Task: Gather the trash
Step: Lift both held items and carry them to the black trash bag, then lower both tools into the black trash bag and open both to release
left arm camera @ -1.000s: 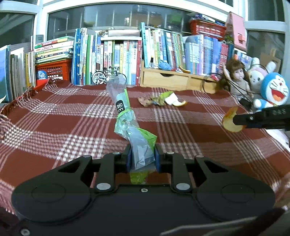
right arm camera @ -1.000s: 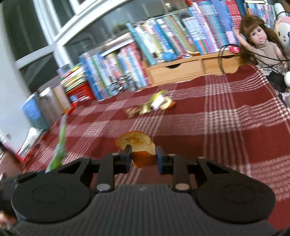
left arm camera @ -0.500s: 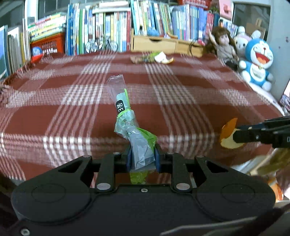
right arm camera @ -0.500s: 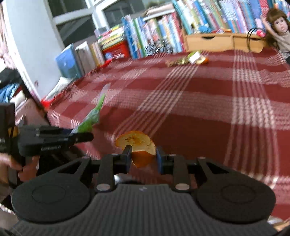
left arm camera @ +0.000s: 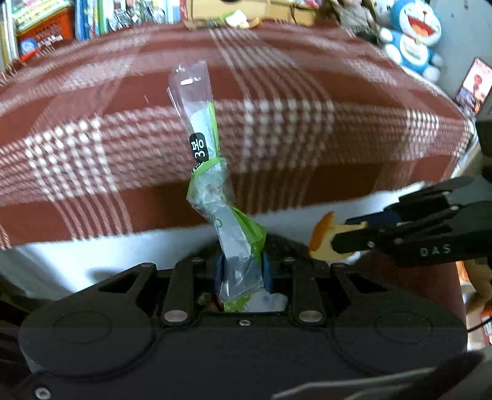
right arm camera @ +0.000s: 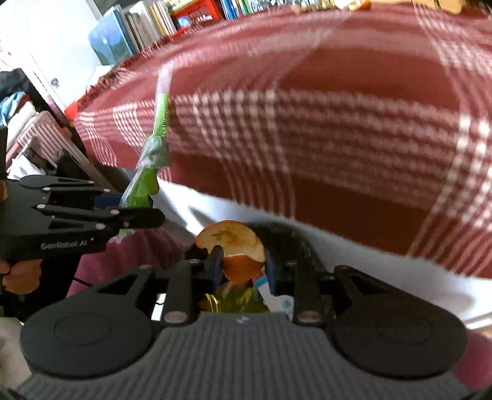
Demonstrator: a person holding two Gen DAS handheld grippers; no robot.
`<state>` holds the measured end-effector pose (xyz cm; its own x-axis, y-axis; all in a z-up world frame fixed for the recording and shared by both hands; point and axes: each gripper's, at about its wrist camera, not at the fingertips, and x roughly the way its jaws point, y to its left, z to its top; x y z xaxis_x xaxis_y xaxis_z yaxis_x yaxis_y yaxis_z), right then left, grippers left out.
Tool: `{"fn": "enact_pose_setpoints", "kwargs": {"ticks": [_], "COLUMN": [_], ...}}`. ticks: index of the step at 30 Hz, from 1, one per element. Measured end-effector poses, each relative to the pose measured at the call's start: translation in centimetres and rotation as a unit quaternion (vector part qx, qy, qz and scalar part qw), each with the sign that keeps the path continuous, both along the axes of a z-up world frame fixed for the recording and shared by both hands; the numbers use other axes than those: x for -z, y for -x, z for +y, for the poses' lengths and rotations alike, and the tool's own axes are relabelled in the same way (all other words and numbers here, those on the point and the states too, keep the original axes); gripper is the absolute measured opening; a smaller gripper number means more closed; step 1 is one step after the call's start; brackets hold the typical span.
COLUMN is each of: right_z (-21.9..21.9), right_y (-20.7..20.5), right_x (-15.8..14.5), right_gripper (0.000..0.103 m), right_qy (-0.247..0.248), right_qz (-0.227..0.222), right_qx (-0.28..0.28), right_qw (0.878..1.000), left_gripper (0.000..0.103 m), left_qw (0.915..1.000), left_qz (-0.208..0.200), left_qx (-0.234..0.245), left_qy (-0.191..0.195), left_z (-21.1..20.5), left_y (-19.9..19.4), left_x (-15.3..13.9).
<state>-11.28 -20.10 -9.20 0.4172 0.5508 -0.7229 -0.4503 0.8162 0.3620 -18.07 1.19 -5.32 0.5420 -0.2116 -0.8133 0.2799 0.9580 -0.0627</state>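
Observation:
My left gripper [left arm camera: 242,270] is shut on a twisted clear-and-green plastic wrapper [left arm camera: 212,184] that sticks up from its jaws. My right gripper [right arm camera: 241,264] is shut on a piece of orange peel [right arm camera: 233,243]. Both hang just past the near edge of the red plaid cloth [left arm camera: 92,147], pointing steeply down. Below them lies dumped trash: gold and green wrappers [right arm camera: 233,300] and a white scrap [left arm camera: 267,303]. The right gripper [left arm camera: 347,234] with the peel [left arm camera: 321,237] shows at the right of the left wrist view. The left gripper [right arm camera: 138,209] and wrapper [right arm camera: 150,154] show at the left of the right wrist view.
A small pile of wrappers and peel [left arm camera: 236,17] lies at the far side of the cloth, before a wooden drawer box and rows of books. A blue cat plush [left arm camera: 412,40] sits at the far right, a red basket [left arm camera: 40,34] far left. A hand [right arm camera: 21,274] holds the left gripper.
Both grippers have drawn back from over the cloth to beyond its near edge and tipped downward, each still holding its piece. The trash below has come into view.

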Motion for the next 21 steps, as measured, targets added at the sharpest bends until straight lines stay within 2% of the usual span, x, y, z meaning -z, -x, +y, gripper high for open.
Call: {"fn": "enact_pose_setpoints", "kwargs": {"ticks": [10,16,21], "right_z": [0.7,0.9,1.5], "right_y": [-0.4,-0.4,0.0], "right_x": [3.8,5.0,6.5], "right_gripper": [0.034,0.034,0.034], "right_qy": [0.024,0.026,0.034], "right_qz": [0.041,0.059,0.08], "right_qx": [0.011,0.014,0.007], "right_qw": [0.999,0.998,0.996], "left_gripper": [0.023,0.023,0.023], "left_qw": [0.9965,0.9901,0.9862], "left_qz": [0.083,0.139,0.164], "left_qx": [0.011,0.011,0.009], "left_qy": [0.0,0.015,0.02], "left_z": [-0.4,-0.3,-0.6], "left_y": [-1.5,-1.8,-1.7], "left_x": [4.6,6.7,8.1]}}
